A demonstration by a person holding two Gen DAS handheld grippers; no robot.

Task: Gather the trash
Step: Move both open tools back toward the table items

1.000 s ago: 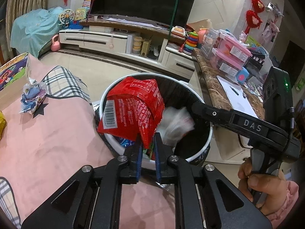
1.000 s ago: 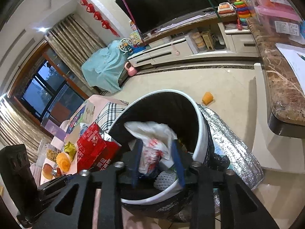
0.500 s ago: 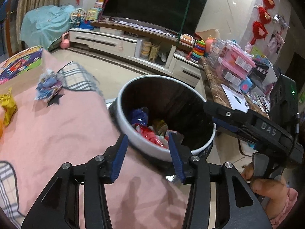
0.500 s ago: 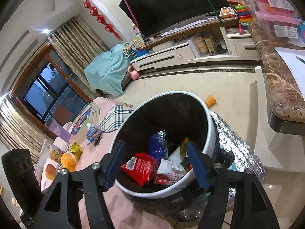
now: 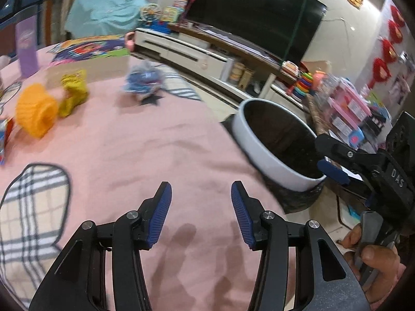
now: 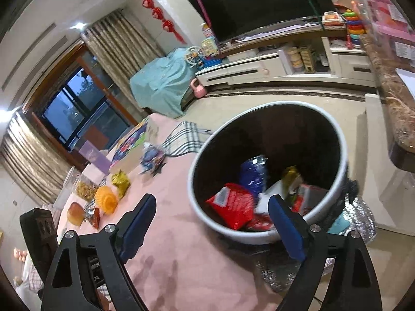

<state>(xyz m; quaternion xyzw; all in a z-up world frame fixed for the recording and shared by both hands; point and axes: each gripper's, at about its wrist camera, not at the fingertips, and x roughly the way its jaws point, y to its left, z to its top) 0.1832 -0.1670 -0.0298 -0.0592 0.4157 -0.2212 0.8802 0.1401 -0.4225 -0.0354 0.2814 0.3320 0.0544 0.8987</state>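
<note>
Left wrist view: the left gripper (image 5: pixel 201 194) hangs over the pink tablecloth (image 5: pixel 155 155), its jaws opening with nothing between them. The right gripper (image 6: pixel 211 207) is opening too, empty, the bin (image 6: pixel 207 223) just ahead of it. Remaining trash, a yellow wrapper (image 5: pixel 74 93) and blue wrapper (image 5: pixel 145 79), lies far ahead-left; the next move looks like a reach there.

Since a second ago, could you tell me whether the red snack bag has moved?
Yes. The red snack bag dropped from the left gripper into the bin.
</note>
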